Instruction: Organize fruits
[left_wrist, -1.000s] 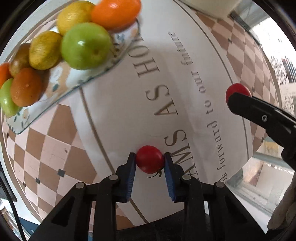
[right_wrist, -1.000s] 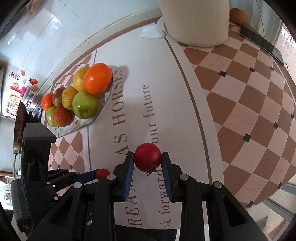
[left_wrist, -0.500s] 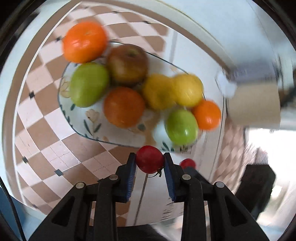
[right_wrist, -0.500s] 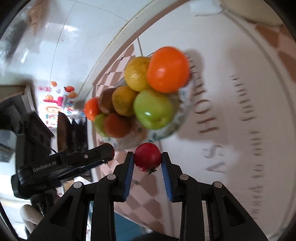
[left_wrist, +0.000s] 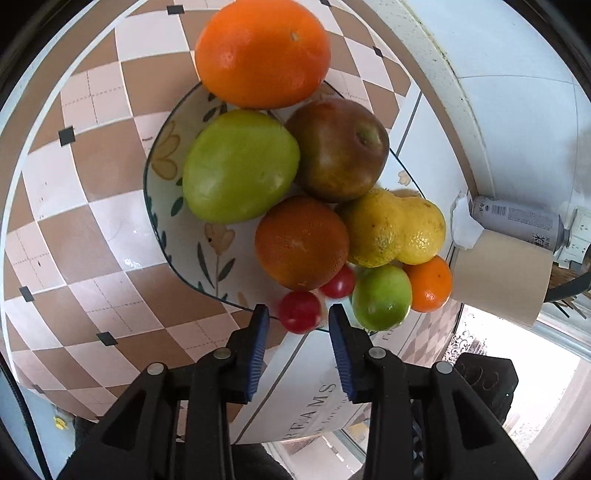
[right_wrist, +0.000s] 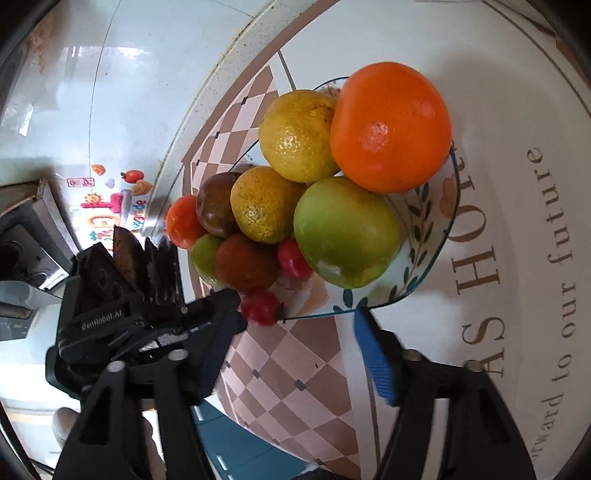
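- The checkered tablecloth is filling most of both views, with the flowered bowl sitting on it. A second ago the bowl was off to the side and both grippers were out over the printed lettering; now both are hanging right at the bowl's near rim.
- The bowl is looking pretty packed: big orange on top at the far side, green apple, dark reddish apple, a couple of yellow citrus, more behind.
- The left gripper is standing with its jaws spread apart and holding nothing. A second ago it was clamped on a small red tomato; that one is now sitting just inside the rim, clear of both pads and a bit blurry, so I'm guessing it's still settling.
- The right gripper is spread even wider, also empty-handed. Its own tomato is now tucked between the green apple and the darker orange fruit.
- So both little tomatoes are in the bowl now, near each other. I'm reading this as the drop-off being done, with backing both grippers away as the next thing.
- The rim one is worrying me slightly, since it could roll.
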